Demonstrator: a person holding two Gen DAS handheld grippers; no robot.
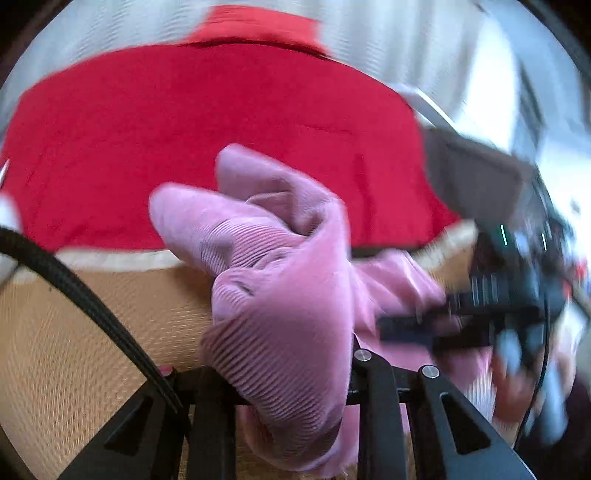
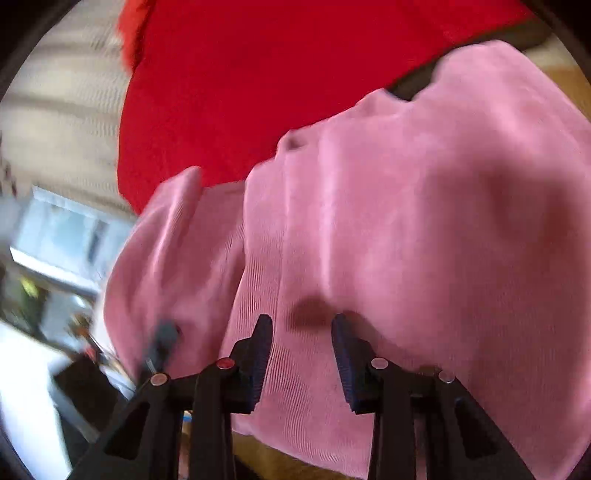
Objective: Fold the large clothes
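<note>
Behind everything, a red cloth [image 1: 207,122] spreads flat over the striped bedding [image 1: 388,33]. Before it, the pink ribbed garment [image 2: 406,221] hangs bunched, draped across both tools. On the right gripper [image 2: 301,354] the fingers stand apart, fabric lying between them. On the left gripper [image 1: 280,387] the fabric hides the fingertips; I cannot tell its grip.

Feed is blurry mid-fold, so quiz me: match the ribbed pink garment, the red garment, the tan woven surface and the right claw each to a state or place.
1 ribbed pink garment
2 red garment
3 tan woven surface
4 right claw

a lying spread flat
b fingers apart
c bunched, lifted
d under the clothes

Pairs: 1-c, 2-a, 3-d, 4-b
</note>
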